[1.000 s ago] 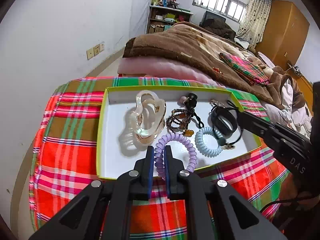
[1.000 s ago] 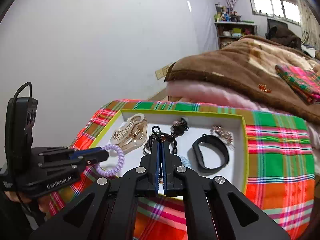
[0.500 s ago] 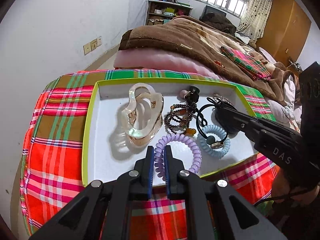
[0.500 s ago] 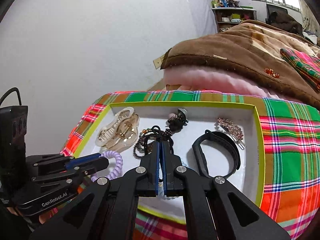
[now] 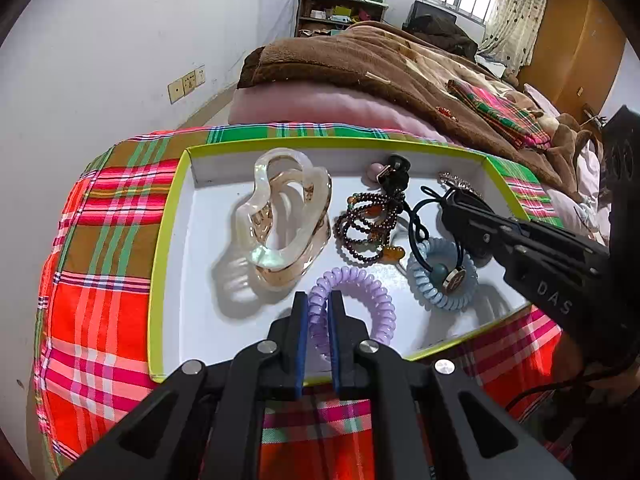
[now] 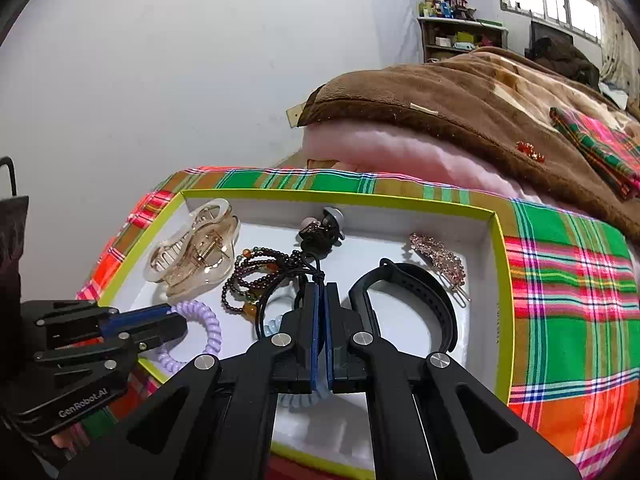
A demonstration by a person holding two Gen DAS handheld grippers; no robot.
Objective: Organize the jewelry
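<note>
A white tray with a lime rim [image 5: 160, 240] [image 6: 500, 264] sits on a plaid cloth. My left gripper [image 5: 319, 300] is shut on a purple coil hair tie [image 5: 360, 284] [image 6: 208, 328], low over the tray's front. My right gripper [image 6: 320, 288] [image 5: 452, 204] is shut on a black elastic hair tie [image 5: 418, 236] [image 6: 280, 280] that hangs over a pale blue coil tie [image 5: 432, 292]. In the tray lie a clear hair claw [image 5: 280, 216] [image 6: 192, 248], a dark bead bracelet [image 5: 364, 228] [image 6: 252, 276], a black band [image 6: 416, 300] and a sparkly clip [image 6: 440, 260].
The plaid cloth [image 5: 100, 216] covers the stand on all sides of the tray. A bed with a brown blanket [image 5: 360, 64] and pink mattress edge [image 6: 400, 152] lies just behind. A white wall [image 5: 100, 60] stands at the left.
Both grippers moved forward and down over the tray, each still holding its hair tie. The purple coil tie came inside the front rim, and the black tie came down onto the pale blue coil.
</note>
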